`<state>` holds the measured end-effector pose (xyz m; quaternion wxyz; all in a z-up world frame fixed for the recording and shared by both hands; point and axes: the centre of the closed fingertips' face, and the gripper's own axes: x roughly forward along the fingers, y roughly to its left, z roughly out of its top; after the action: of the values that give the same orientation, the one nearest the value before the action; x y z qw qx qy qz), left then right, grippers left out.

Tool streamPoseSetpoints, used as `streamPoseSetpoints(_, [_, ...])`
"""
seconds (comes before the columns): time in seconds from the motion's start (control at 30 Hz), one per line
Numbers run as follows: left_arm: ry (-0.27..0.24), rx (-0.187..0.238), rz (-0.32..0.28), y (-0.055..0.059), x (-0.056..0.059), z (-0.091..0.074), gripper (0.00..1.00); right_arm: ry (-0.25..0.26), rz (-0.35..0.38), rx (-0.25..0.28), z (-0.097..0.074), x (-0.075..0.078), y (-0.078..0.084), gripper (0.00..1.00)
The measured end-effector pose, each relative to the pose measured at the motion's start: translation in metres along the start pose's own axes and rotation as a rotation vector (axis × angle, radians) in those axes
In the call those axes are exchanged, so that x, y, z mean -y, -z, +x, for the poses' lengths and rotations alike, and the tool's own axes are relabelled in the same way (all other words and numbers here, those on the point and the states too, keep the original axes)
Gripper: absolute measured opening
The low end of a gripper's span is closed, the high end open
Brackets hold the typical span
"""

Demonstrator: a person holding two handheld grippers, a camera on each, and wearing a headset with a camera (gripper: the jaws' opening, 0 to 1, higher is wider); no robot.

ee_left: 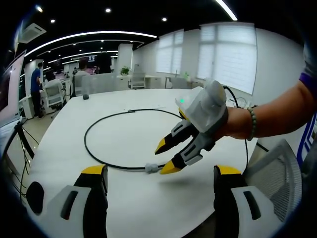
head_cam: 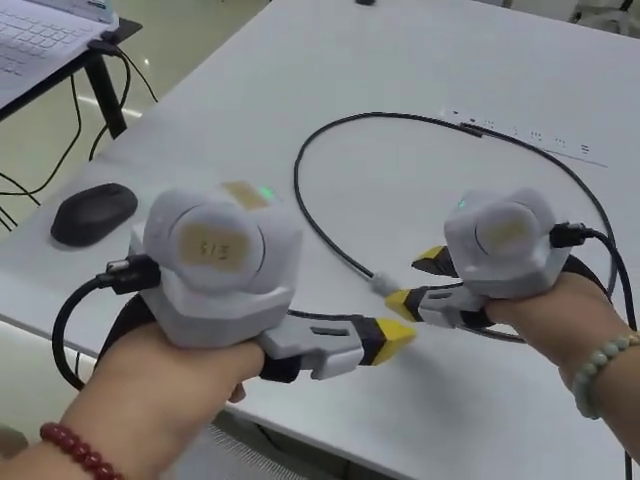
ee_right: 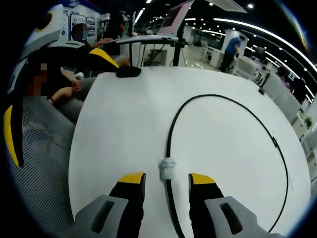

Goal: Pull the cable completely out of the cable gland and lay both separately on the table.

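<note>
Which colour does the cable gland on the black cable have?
White; the cable gland shows best in the right gripper view.

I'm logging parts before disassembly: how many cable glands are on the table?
1: the white cable gland on the black cable, at the tips of the open right tongs. The tongs could hide others.

A tan sticker point(head_cam: 213, 246) on the housing of the left gripper point(head_cam: 390, 338), behind its jaws, bears handwriting like "515". A printed strip point(head_cam: 520, 135) far beyond the jaws is illegible.
</note>
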<state>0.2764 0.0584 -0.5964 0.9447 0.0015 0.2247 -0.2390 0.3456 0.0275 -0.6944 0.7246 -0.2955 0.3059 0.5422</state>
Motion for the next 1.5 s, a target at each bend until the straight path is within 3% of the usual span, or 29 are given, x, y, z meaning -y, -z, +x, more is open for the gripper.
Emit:
streamPoseSetpoints(0.37, [-0.009, 0.002, -0.007, 0.001, -0.004, -0.001, 0.89, -0.015, -0.003, -0.030, 0.012, 0.002, 0.005, 0.26])
streamPoseSetpoints(1.03, [-0.002, 0.011, -0.011, -0.001, -0.004, 0.003, 0.88, -0.031, -0.016, -0.072, 0.021, 0.000, 0.008, 0.09])
streamPoseSetpoints(1.37, [-0.005, 0.013, -0.004, -0.003, -0.004, 0.001, 0.87, -0.042, -0.002, -0.070, 0.018, -0.001, 0.009, 0.09])
streamPoseSetpoints(1.5, [0.016, 0.009, 0.020, -0.005, 0.000, 0.001, 0.87, -0.042, 0.012, -0.046, 0.006, 0.000, 0.004, 0.09])
